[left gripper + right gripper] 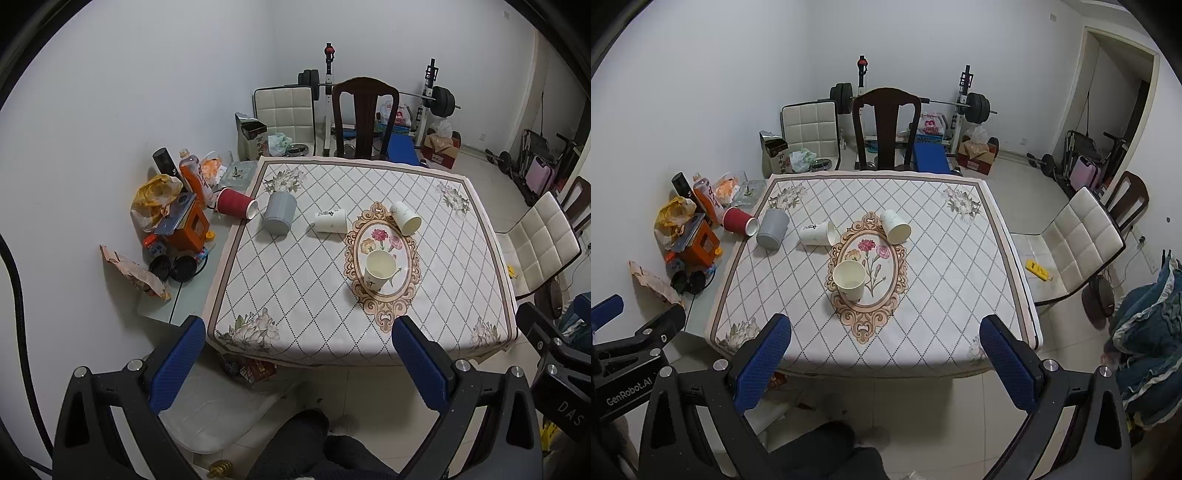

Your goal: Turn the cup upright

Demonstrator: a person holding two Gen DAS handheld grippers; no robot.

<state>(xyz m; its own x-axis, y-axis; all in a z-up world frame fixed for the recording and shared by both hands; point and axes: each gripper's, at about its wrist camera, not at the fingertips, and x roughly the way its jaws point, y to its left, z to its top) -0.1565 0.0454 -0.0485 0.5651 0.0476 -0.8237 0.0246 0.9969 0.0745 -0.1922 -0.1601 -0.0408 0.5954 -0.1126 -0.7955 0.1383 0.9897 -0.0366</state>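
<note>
A cream paper cup [379, 268] [849, 279] stands upright on the oval flower motif in the table's middle. Two white paper cups lie on their sides behind it: one [330, 220] [817, 233] left of the oval, one [405, 218] [895, 226] at its far right. A grey cup [279, 213] [772, 229] stands mouth-down at the far left. A red cup [235, 204] [739, 221] lies on its side at the left edge. My left gripper [299, 365] and right gripper [886, 363] are open and empty, held in front of the table's near edge, away from all cups.
The table [280, 295] [945, 295] has a patterned cloth. A side shelf on the left holds bottles, bags and boxes [184, 221] [698, 236]. A dark chair [364, 114] [886, 125] stands behind the table, a white chair [1075, 240] to the right. Weights stand at the back.
</note>
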